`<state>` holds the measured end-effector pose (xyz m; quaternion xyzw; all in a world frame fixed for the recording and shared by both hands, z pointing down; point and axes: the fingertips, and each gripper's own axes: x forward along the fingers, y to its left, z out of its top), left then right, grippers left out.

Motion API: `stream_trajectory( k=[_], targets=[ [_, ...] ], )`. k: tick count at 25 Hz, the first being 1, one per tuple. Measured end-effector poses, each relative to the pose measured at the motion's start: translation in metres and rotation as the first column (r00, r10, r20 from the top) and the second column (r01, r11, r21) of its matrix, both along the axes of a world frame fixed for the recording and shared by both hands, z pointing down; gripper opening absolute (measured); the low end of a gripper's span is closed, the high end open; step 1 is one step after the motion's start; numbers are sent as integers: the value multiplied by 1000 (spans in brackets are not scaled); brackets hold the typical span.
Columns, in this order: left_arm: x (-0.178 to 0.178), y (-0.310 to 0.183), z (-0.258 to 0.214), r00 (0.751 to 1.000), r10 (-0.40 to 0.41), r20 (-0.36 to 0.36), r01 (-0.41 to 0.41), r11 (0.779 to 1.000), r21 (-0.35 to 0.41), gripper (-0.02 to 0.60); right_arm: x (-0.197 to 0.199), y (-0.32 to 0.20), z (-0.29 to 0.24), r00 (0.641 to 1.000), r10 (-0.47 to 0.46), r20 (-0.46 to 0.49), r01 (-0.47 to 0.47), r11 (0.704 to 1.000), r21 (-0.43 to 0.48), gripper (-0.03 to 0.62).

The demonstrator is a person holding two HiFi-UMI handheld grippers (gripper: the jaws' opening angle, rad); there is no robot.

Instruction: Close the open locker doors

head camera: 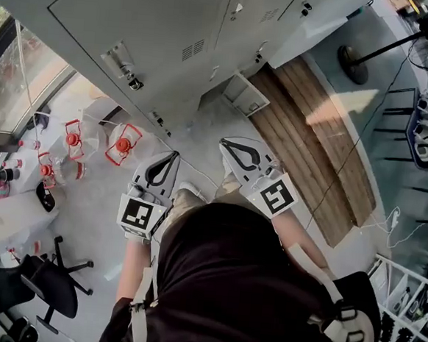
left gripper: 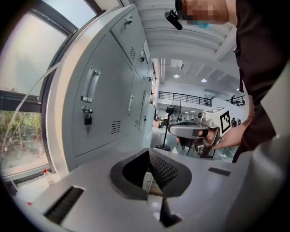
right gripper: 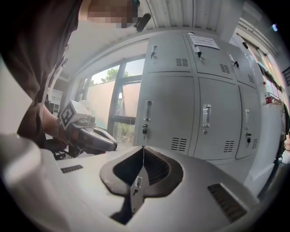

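Observation:
A bank of grey lockers (head camera: 137, 20) fills the top of the head view. Low in that bank one small door (head camera: 246, 95) stands swung out. The doors facing the right gripper view, such as the middle one (right gripper: 213, 118), lie flush. My left gripper (head camera: 172, 157) and right gripper (head camera: 228, 145) are held side by side in front of the lockers, short of them and touching nothing. Both are shut and empty. The left gripper view shows its own jaws (left gripper: 147, 153) closed, with the right gripper (left gripper: 192, 131) beyond. In the right gripper view its jaws (right gripper: 143, 150) meet in a line.
Clear plastic jugs with red caps (head camera: 124, 143) stand on the floor at the left beside a window. A black office chair (head camera: 43, 278) is at lower left. A wooden strip of floor (head camera: 313, 130) runs to the right, with a fan stand base (head camera: 353, 65) beyond.

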<state>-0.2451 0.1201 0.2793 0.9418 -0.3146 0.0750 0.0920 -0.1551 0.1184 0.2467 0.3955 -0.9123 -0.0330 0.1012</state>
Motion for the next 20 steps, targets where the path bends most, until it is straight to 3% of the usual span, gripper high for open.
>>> stream_trajectory(
  k=[10, 20],
  targets=[
    [89, -31, 6, 993, 104, 47, -103, 994, -21, 6, 99, -23, 30, 992, 127, 12, -126, 989, -76, 17],
    [152, -65, 24, 989, 93, 111, -84, 993, -84, 6, 197, -69, 87, 980, 196, -14, -196, 966, -172, 17]
  ],
)
